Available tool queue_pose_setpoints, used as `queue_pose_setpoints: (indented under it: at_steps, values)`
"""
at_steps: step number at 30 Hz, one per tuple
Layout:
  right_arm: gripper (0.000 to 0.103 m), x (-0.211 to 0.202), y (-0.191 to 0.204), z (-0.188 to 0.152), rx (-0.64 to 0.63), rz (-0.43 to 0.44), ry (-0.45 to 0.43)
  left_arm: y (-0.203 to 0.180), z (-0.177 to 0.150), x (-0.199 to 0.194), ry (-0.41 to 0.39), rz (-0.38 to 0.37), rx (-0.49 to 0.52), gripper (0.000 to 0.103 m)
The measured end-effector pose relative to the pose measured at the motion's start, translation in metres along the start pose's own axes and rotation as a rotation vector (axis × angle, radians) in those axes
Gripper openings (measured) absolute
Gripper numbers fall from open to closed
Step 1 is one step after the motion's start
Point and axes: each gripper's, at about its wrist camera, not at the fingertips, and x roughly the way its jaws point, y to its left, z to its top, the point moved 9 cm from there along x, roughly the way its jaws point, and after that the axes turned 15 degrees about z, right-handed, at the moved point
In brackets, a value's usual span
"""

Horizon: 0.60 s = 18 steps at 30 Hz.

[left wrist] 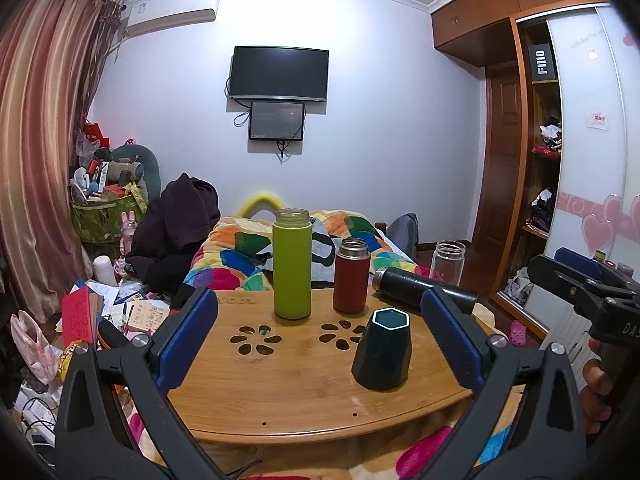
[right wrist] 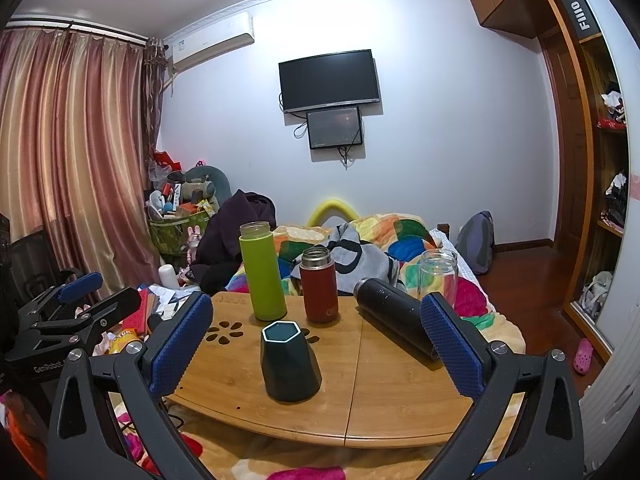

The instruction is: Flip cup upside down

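1. The cup (left wrist: 382, 354), dark green and faceted, stands on the counter (left wrist: 280, 392) near the front edge, right of its middle. The hexagonal end facing up looks like a recessed base and the wider end sits on the wood, so it may already be mouth-down; the pictures do not settle which end is open.
2. The left gripper (left wrist: 320, 340) hangs at the near edge with its blue fingers (left wrist: 188, 340) spread wide and nothing between them. In its view the cup sits right of centre, nearer the right finger, apart from both.
3. The right gripper (right wrist: 316, 344) is likewise released and empty. In its view the cup (right wrist: 290, 362) lies just left of centre, squarely inside the gap and touching neither finger.
4. The cup's long axis is upright, so fingers coming in level from the near side would close across its faceted flanks.
5. My judgement: the right gripper is better lined up; the left would need to shift right first.
6. Behind stand a green bottle (right wrist: 262, 272) and red flask (right wrist: 318, 286); a black flask (right wrist: 394, 322) lies on its side far right, close to the right finger's path.
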Motion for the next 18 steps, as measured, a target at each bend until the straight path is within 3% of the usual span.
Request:
queue_pose_setpoints:
  at_steps: [18]
  values:
    - [0.103,-0.0006,0.0003,0.0004,-0.001,-0.001,0.000,0.0016,0.0000,0.0011,0.002,0.000,-0.001,0.103]
